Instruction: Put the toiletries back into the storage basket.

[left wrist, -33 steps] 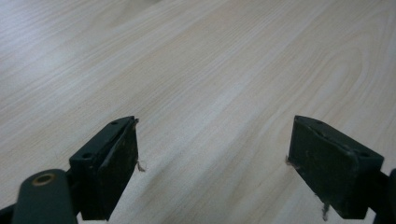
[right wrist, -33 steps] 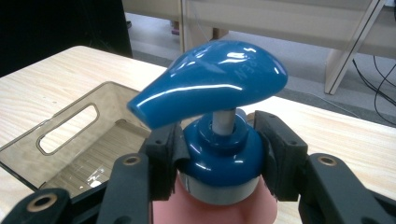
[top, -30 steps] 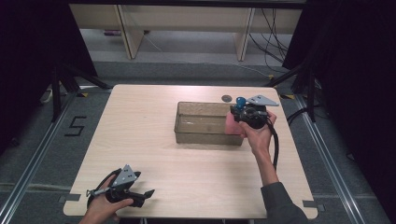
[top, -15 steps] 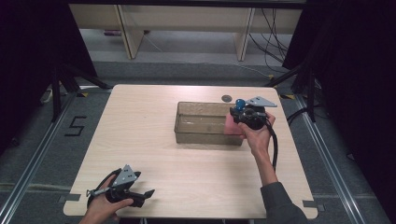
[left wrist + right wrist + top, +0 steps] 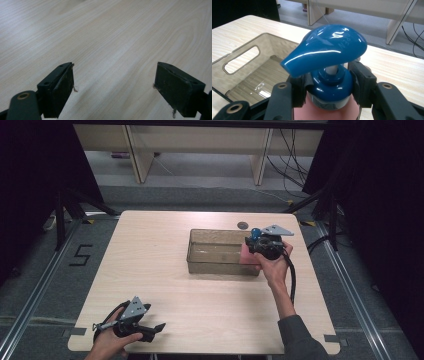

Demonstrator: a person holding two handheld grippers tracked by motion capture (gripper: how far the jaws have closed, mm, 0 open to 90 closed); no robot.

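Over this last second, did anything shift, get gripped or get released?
No visible change. The right claw stays clamped on the pink pump bottle at the right end of the clear bin, and the left claw stays open and empty, low over the table near its front left corner.

Lab, railed floor (image 5: 30, 295), numbered marker (image 5: 81, 255), cables (image 5: 292, 150)

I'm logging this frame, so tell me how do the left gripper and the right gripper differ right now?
The left gripper is open with nothing between its jaws; the right gripper is shut on the pink pump bottle at its blue collar. The left gripper sits low at the table's near edge; the right gripper is held up at the right end of the clear bin. Both have black jaws and are hand-held.
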